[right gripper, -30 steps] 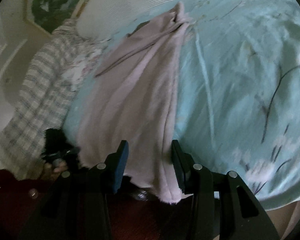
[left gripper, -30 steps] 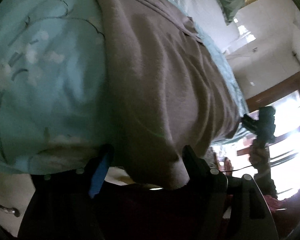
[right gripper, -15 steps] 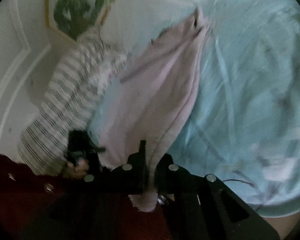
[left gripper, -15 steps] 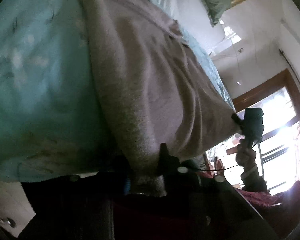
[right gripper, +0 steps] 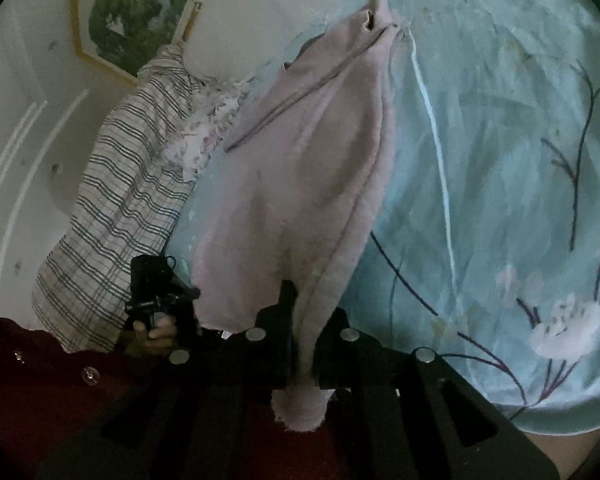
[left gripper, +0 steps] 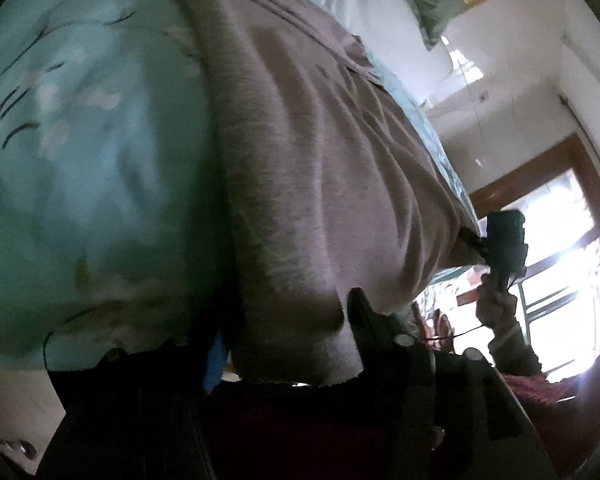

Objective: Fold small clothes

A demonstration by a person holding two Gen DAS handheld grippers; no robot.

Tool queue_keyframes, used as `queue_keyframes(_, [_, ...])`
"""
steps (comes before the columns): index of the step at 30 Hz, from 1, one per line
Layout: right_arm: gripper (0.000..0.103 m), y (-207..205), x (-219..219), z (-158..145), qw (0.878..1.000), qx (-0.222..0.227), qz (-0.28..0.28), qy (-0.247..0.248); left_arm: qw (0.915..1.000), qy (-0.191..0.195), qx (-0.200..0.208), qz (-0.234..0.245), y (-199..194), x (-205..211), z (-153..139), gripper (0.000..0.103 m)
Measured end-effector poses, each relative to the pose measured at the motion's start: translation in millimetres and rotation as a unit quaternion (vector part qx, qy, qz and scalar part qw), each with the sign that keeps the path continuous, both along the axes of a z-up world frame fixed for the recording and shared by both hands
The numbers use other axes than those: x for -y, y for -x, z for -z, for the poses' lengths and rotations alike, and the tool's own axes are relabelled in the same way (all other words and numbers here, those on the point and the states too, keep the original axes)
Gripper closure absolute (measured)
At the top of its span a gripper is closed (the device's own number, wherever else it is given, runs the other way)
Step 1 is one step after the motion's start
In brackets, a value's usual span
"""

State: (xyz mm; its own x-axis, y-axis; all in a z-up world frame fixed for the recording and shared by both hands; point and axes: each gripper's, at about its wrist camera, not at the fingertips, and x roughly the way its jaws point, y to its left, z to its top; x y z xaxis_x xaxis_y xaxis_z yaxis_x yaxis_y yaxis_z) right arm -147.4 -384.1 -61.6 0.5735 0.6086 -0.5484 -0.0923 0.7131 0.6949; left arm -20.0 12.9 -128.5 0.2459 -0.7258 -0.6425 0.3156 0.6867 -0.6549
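Observation:
A pale pink-grey garment (left gripper: 320, 168) lies lengthwise on a light blue flowered bedsheet (left gripper: 80, 168). My left gripper (left gripper: 288, 320) is shut on the garment's near hem at one corner; the cloth bunches between the fingers. My right gripper (right gripper: 308, 320) is shut on the other near corner of the garment (right gripper: 300, 184), with a tail of cloth hanging below the fingers. Each gripper shows in the other's view, the right gripper (left gripper: 500, 240) at the garment's right edge and the left gripper (right gripper: 160, 292) at its left edge.
A striped checked cloth (right gripper: 120, 208) and a flowered cloth (right gripper: 204, 128) lie at the bed's left side. A white pillow (right gripper: 260, 8) is at the head, under a framed picture (right gripper: 132, 12). A bright window (left gripper: 572, 248) is on the right.
Both grippers were open around the garment's near hem one second ago and have closed on it. The hem is now pulled taut between them.

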Motion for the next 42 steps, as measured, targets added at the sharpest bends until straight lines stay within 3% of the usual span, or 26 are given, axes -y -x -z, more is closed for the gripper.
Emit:
queue_keyframes(1, [0.093, 1.0, 0.4, -2.0, 1.000, 0.006, 0.002, 0.000, 0.9999, 0.000, 0.002, 0.010, 0.0, 4.1, -0.9, 0.088])
queue_keyframes(2, [0.096, 2.4, 2.0, -4.5, 1.000, 0.013, 0.006, -0.005, 0.9999, -0.003, 0.004, 0.012, 0.1, 5.8, -2.7, 0.095])
queue_keyframes(7, [0.096, 13.6, 16.0, -21.1, 0.998, 0.052, 0.019, -0.035, 0.9979, -0.019, 0.062, -0.001, 18.3, 3.5, -37.4, 0.097])
queue_keyframes(14, [0.096, -7.7, 15.7, -45.6, 0.991, 0.100, 0.036, -0.077, 0.9924, 0.007, 0.115, -0.041, 16.8, -15.1, -92.5, 0.097])
queue_keyframes(19, [0.096, -49.6, 21.2, -77.4, 0.987, 0.135, 0.054, -0.071, 0.9836, -0.016, 0.174, -0.046, -15.7, -10.2, -137.0, 0.097])
queue_keyframes(22, [0.096, -88.4, 29.1, -96.3, 0.985, 0.148, 0.071, -0.057, 0.9745, -0.043, 0.212, -0.058, -56.2, -5.5, -167.6, 0.097])
queue_keyframes(27, [0.096, -175.7, 47.7, -119.1, 0.985, 0.135, 0.108, -0.019, 0.9646, -0.067, 0.238, -0.091, -140.7, -4.7, -200.9, 0.097])
queue_keyframes(33, [0.096, -284.1, 58.5, -119.9, 0.983, 0.089, 0.147, 0.059, 0.9734, -0.074, 0.184, -0.115, -277.6, -7.0, -185.4, 0.097])
queue_keyframes(39, [0.096, -361.6, 68.0, -67.8, 0.978, 0.005, 0.173, 0.119, 0.9775, -0.110, 0.140, -0.113, -362.6, -2.0, -137.1, 0.096])
queue_keyframes(42, [0.094, -375.2, 77.8, -46.0, 0.976, -0.024, 0.184, 0.113, 0.9799, -0.126, 0.109, -0.109, -388.6, -2.3, -109.1, 0.091])
